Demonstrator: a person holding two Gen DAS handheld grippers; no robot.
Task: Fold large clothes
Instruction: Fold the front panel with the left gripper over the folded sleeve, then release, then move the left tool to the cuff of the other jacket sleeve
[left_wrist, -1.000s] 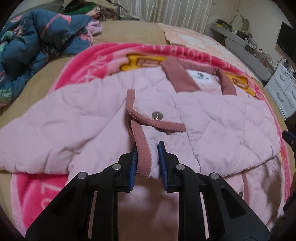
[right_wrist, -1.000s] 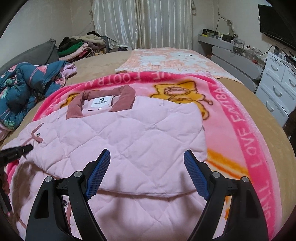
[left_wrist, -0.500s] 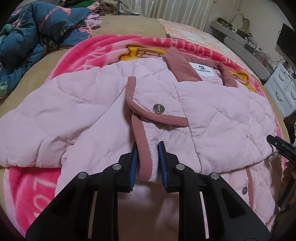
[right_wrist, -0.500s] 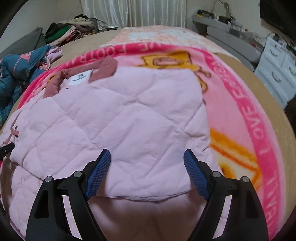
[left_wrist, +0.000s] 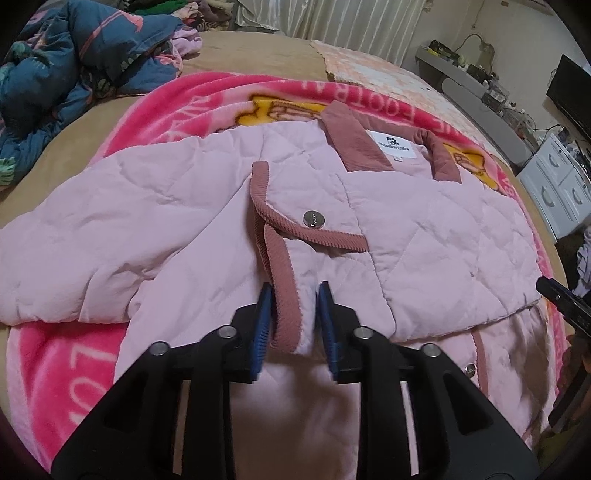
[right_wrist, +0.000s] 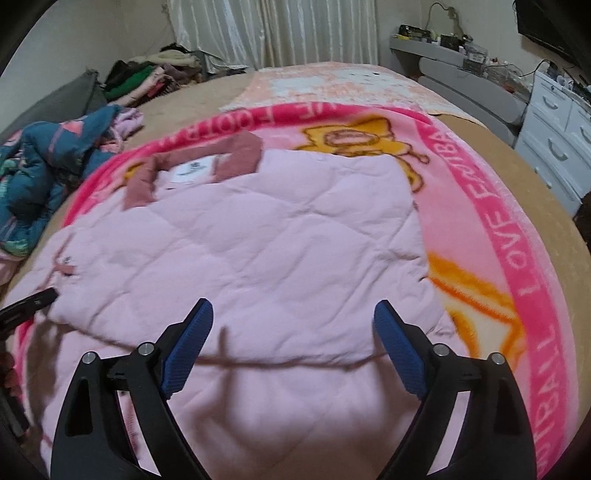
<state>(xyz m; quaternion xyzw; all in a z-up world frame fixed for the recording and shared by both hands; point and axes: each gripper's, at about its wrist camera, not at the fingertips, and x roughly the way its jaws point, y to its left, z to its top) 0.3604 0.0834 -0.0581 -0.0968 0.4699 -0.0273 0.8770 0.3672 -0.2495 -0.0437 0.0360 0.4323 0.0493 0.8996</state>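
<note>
Nearest, our left gripper (left_wrist: 293, 325) is opening, the jacket (left_wrist: 424, 236) cuff (left_wrist: 286, 314) lying loose between its pads. Our right gripper (right_wrist: 293, 347) is spreading wide over the folded jacket, gripping nothing. Beyond, the blanket (right_wrist: 517, 236) is covering the bed (right_wrist: 532, 184).

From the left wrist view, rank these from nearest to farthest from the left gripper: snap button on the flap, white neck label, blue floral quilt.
Measured from the left gripper, whose jaws are opening around the sleeve cuff:
1. Snap button, just ahead, centre.
2. White neck label, farther up, right of centre.
3. Blue floral quilt, far upper left, off the blanket.
</note>
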